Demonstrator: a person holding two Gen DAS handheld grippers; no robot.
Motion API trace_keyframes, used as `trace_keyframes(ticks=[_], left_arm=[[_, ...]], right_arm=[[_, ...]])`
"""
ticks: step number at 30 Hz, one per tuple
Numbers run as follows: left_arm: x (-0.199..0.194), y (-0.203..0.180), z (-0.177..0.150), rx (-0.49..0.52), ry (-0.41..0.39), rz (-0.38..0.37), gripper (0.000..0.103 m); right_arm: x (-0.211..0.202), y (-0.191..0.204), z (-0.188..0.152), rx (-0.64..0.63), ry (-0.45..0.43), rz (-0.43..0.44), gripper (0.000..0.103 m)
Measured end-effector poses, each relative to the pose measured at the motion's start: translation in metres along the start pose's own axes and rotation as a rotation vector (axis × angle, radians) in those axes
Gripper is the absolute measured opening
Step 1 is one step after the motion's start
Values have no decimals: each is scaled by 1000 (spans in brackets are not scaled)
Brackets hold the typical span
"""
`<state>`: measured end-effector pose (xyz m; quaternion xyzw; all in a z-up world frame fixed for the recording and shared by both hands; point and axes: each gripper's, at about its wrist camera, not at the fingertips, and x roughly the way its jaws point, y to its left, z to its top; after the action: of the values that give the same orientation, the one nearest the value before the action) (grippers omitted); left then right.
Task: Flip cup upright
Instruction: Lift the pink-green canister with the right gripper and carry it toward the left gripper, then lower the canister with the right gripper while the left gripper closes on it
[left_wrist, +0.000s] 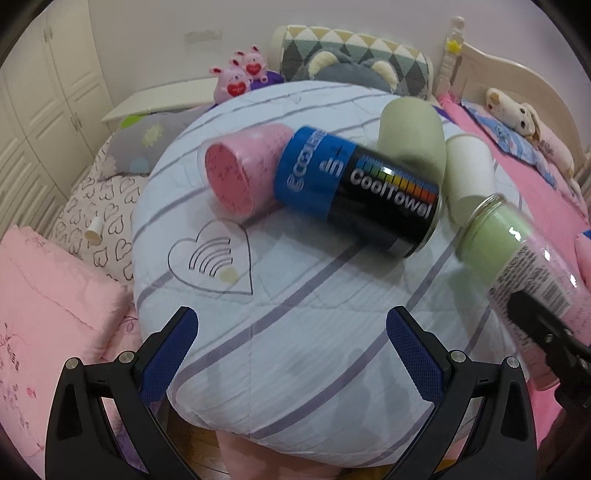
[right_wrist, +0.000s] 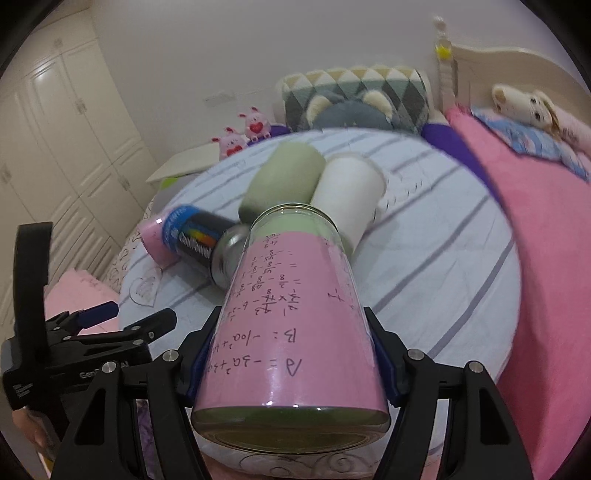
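Observation:
My right gripper (right_wrist: 295, 332) is shut on a clear cup (right_wrist: 291, 332) lined with pink and green paper. I hold it tilted above the round striped cushion (right_wrist: 424, 258), its mouth pointing away from me. The same cup shows at the right of the left wrist view (left_wrist: 517, 251), with the right gripper's finger (left_wrist: 535, 314) on it. My left gripper (left_wrist: 291, 332) is open and empty over the cushion's near side. A pink cup (left_wrist: 240, 170), a blue and black CoolTowel can (left_wrist: 354, 192), a green cup (left_wrist: 410, 129) and a white cup (left_wrist: 469, 166) lie on their sides on the cushion.
The striped cushion (left_wrist: 295, 314) sits on a bed with pink bedding (left_wrist: 55, 314) left and right. Pillows and plush toys (left_wrist: 240, 79) lie at the back by the headboard (left_wrist: 517, 74). A small white cap (left_wrist: 94, 230) lies on the heart-print sheet.

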<state>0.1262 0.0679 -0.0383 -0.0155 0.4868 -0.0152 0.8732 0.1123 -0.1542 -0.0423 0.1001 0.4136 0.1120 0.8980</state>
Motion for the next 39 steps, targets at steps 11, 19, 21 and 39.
trace_keyframes(ticks=[11, 19, 21, 39], left_arm=[[7, 3, -11, -16, 37, -17, 103], [0, -4, -9, -30, 25, -9, 103], [-2, -6, -9, -30, 23, -6, 103], [-34, -44, -5, 0, -34, -7, 103]], right_arm=[[-4, -24, -15, 73, 53, 42, 83], [-7, -23, -7, 48, 53, 41, 83], [-10, -21, -3, 34, 49, 39, 83], [-27, -47, 12, 1, 5, -48, 83]])
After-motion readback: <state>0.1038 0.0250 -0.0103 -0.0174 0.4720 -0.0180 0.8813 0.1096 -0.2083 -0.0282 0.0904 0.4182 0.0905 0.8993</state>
